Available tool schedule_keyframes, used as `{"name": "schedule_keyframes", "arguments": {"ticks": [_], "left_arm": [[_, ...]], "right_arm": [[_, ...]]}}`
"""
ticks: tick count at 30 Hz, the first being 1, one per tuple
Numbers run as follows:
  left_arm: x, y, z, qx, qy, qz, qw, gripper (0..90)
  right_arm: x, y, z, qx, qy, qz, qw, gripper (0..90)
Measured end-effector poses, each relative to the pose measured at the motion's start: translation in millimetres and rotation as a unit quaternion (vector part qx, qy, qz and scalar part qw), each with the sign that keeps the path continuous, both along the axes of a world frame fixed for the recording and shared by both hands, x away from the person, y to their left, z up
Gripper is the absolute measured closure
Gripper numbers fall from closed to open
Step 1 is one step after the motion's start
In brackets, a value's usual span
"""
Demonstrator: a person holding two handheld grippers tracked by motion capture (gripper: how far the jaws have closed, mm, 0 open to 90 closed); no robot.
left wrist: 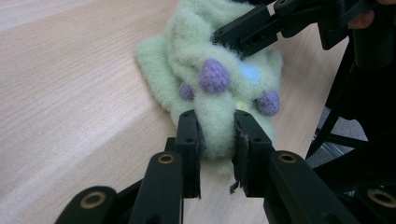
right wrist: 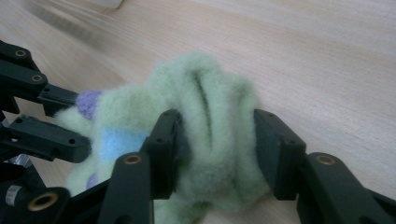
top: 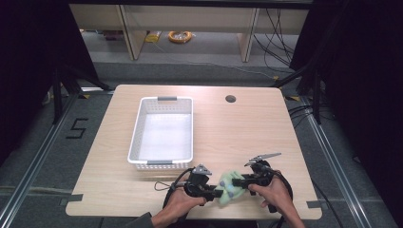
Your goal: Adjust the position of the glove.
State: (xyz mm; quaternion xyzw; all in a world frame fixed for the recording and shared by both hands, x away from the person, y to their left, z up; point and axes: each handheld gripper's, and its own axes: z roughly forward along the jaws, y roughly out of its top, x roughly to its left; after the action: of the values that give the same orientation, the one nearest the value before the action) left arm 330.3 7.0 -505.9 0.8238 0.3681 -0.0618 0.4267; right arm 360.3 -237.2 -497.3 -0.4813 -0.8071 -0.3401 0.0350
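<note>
A fuzzy pale green cloth (top: 231,186) with purple knobs lies bunched at the table's front edge, between my two grippers. My left gripper (top: 219,192) comes at it from the left. In the left gripper view its jaws (left wrist: 215,126) are shut on a narrow fold of the cloth (left wrist: 196,42). From the right, my right gripper (top: 237,182) meets the same cloth. In the right gripper view its jaws (right wrist: 215,135) stand wider, around a thick bunch of cloth (right wrist: 205,84) that fills the gap and touches both pads. Each gripper's jaws also show in the other's view.
A white slatted basket (top: 138,123) stands left of centre on the wooden table (top: 237,128), just beyond my left hand. A round cable hole (top: 230,99) sits near the far edge. The right half of the table is bare wood.
</note>
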Motion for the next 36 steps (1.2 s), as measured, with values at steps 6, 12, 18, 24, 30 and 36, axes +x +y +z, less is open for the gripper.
{"name": "schedule_keyframes", "arguments": {"ticks": [6, 12, 18, 24, 30, 36], "left_arm": [[0.4, 0.3, -0.3, -0.007, 0.003, -0.002, 1.0, 73.5], [-0.4, 2.6, 1.1, -0.006, -0.002, -0.005, 1.0, 73.7], [-1.2, 5.3, 5.0, -0.01, -0.002, -0.006, 0.9999, 73.8], [-2.6, 8.4, 16.6, -0.011, -0.011, -0.011, 0.9998, 73.8], [-0.1, 13.7, 35.1, -0.016, -0.029, -0.005, 0.9994, 73.8], [4.7, 23.4, 52.9, -0.016, -0.04, 0.01, 0.999, 73.6]], "right_arm": [[-2.7, -0.9, -2.5, 0.018, 0.003, 0.001, 0.9998, 66.1], [-4.0, 1.5, 1.2, 0.009, -0.012, 0.023, 0.9996, 71.3], [-5.7, 3.3, 6.1, 0.01, -0.031, 0.027, 0.9991, 73.3], [-8.2, 5.8, 17.0, 0.011, -0.046, 0.038, 0.9981, 74.0], [-7.4, 6.9, 32.8, 0.021, -0.068, 0.039, 0.9967, 74.0], [2.6, 16.9, 53.8, 0.024, -0.086, 0.045, 0.9949, 73.9]]}}
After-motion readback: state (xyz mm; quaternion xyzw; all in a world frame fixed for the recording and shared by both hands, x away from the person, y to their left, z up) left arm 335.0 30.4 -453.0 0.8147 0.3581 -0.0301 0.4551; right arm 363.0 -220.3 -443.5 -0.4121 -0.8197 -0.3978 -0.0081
